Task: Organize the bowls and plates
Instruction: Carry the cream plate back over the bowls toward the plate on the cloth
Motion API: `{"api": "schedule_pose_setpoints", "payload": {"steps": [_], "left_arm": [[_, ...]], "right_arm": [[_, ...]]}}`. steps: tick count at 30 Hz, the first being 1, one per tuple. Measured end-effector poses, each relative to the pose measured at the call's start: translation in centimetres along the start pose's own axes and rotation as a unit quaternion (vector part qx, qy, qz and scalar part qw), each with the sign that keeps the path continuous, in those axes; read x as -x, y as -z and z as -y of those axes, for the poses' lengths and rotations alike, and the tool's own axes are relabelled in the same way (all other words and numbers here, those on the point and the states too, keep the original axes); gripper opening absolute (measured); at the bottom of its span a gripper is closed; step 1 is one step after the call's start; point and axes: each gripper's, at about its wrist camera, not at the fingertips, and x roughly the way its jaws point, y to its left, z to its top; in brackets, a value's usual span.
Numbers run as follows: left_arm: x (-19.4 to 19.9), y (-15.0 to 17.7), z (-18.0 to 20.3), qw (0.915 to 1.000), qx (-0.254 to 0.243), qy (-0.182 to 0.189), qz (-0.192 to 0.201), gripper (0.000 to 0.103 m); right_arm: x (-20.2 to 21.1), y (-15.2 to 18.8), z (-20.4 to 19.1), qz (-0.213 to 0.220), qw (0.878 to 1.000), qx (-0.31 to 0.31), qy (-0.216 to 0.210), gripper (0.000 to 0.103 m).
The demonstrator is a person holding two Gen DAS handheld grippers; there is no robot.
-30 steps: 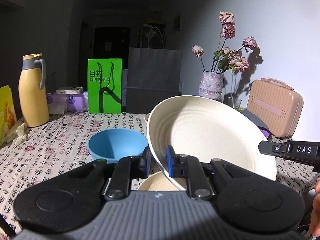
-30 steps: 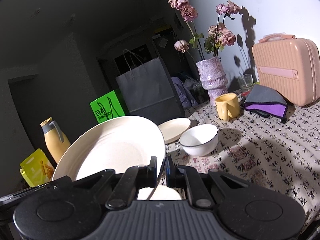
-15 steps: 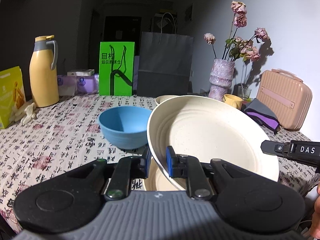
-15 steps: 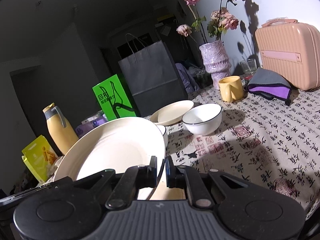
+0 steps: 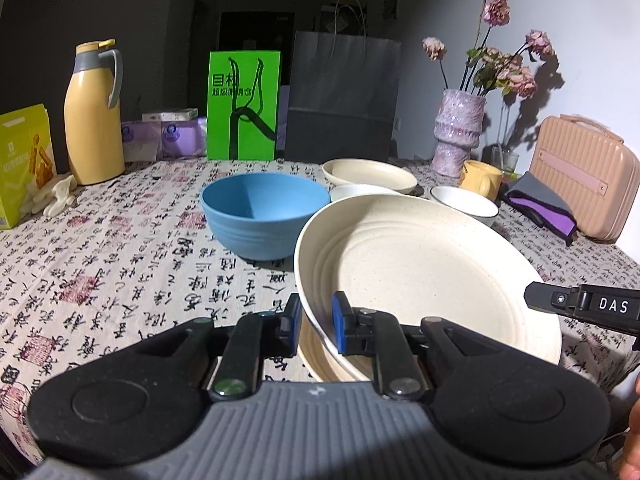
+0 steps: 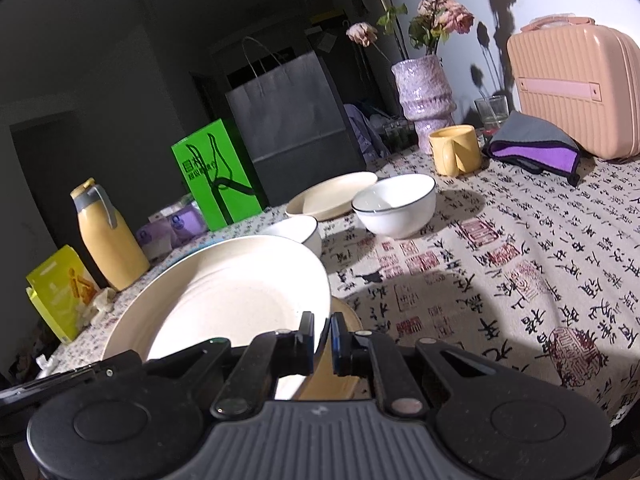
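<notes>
A large cream plate [image 5: 424, 276] hangs tilted over the table, held by both grippers. My left gripper [image 5: 316, 322] is shut on its near-left rim. The right gripper [image 6: 322, 338] is shut on the opposite rim of the same cream plate [image 6: 224, 300]; its black body [image 5: 588, 306] shows at the right of the left wrist view. Just beneath lies another cream plate [image 5: 316, 356] [image 6: 340, 360] flat on the cloth. Behind stand a blue bowl [image 5: 264, 218], a small white bowl [image 6: 302, 232], a dark-rimmed white bowl [image 6: 394, 204] and a cream plate [image 5: 370, 176].
A patterned tablecloth [image 5: 120, 264] covers the table. At the back stand a yellow jug [image 5: 94, 116], a green box [image 5: 242, 104], a dark paper bag [image 5: 340, 100] and a vase of dried flowers [image 5: 458, 132]. A yellow mug [image 6: 456, 154], folded cloth [image 6: 532, 144] and pink case [image 6: 576, 88] sit right.
Both grippers have come down with the large plate between them, and it now hangs close above the plate on the cloth. More tabletop and dishes behind have come into view.
</notes>
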Motion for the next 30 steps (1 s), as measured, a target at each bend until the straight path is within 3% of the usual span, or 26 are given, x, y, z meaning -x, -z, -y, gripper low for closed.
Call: {"api": "schedule_pose_setpoints", "payload": {"steps": [30], "left_arm": [[-3.7,1.8,0.3,0.9991,-0.025,-0.024,-0.026,0.017]], "right_arm": [[-3.2,2.4,-1.9,0.002,0.992,0.109,0.069,0.009]]}}
